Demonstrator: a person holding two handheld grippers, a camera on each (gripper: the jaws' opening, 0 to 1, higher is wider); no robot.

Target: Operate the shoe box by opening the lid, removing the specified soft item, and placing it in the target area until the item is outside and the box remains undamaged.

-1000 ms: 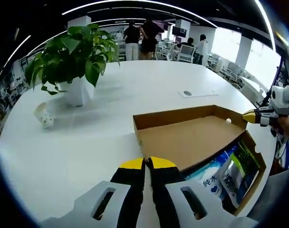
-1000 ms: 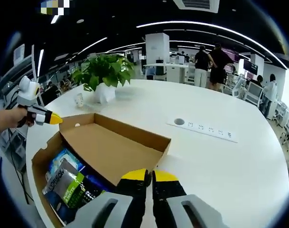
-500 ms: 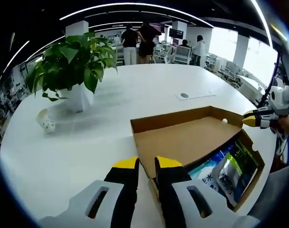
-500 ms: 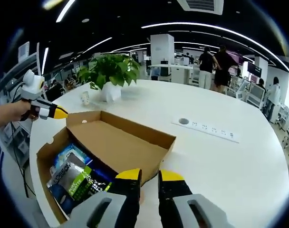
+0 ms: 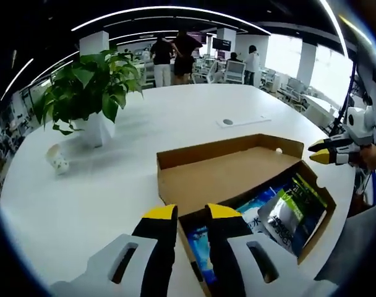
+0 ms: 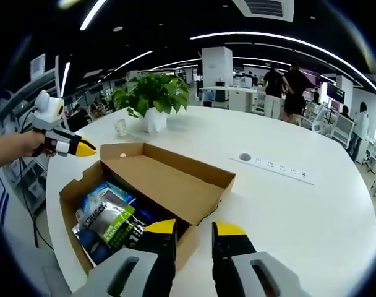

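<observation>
In the left gripper view, the left gripper (image 5: pixel 191 213) hangs open and empty over the shoe box (image 5: pixel 175 162), whose lid (image 5: pixel 222 176) is flipped back, so the soft packs (image 5: pixel 290 213) inside show.

In the right gripper view, the right gripper (image 6: pixel 194 228) (jaws apart, holding nothing) waits near the box wall, maybe ready to reach in.

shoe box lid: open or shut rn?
Open. The lid is swung back with its brown inside facing up, and packets show inside the shoe box.

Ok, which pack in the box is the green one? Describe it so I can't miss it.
On the white round table, look inside the open brown cardboard shoe box. Among the blue-and-white soft packs, it's the silver pouch with a bright green label, lying on top.
</observation>
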